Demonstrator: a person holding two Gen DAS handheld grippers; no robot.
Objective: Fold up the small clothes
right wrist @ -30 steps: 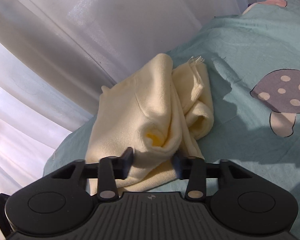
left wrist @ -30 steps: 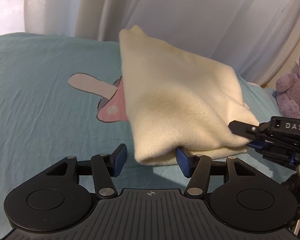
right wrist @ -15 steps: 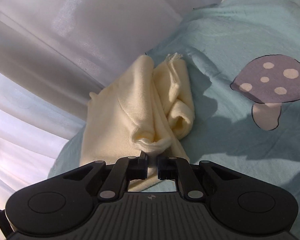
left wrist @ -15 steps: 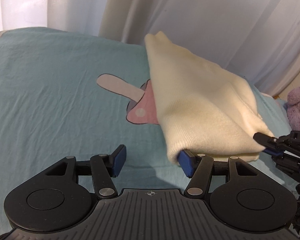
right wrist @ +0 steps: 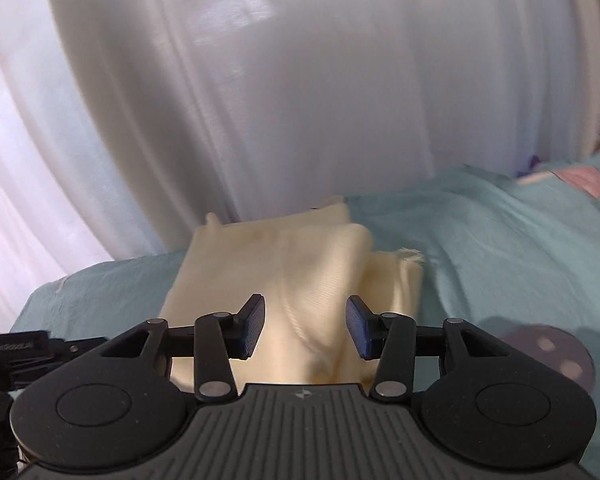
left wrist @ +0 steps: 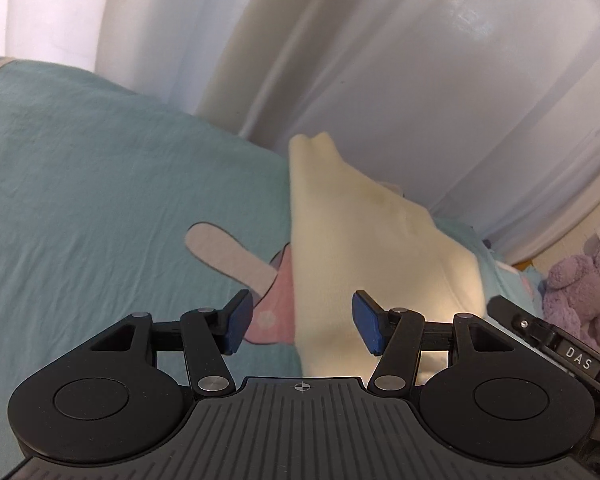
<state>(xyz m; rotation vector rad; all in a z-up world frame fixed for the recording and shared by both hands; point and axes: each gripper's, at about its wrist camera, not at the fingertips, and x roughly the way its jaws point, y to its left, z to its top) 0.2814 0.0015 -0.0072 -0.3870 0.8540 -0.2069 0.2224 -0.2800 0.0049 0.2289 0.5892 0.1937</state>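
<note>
On the teal bedsheet (left wrist: 80, 184), one cream knit garment (left wrist: 364, 264) lies in a loose, partly folded heap near the white curtain (left wrist: 420, 80). One garment is in view; no second item of clothing shows in either camera.

Left gripper (left wrist: 302, 322): jaws set wide, nothing between the blue pads (left wrist: 366, 326). The near end of the garment lies beyond the gap, toward the right finger; contact cannot be confirmed.

Right gripper (right wrist: 306, 326): jaws likewise wide and empty. A raised ridge of the garment (right wrist: 292, 280) lies directly ahead of the gap, with a frayed edge (right wrist: 412, 258) off to the right.

Both tools face the same end of the cloth from neighbouring angles; each appears at the edge of the other's view. This placement suits a two-point pick-up of the near hem, judged as the next step. The fold looks incomplete: layers bunch unevenly and the edges do not align.

Count of other items: two mushroom prints, one per view (left wrist: 236, 264) (right wrist: 552, 350), and one purple plush toy (left wrist: 580, 292) well apart at the bed's far side.
</note>
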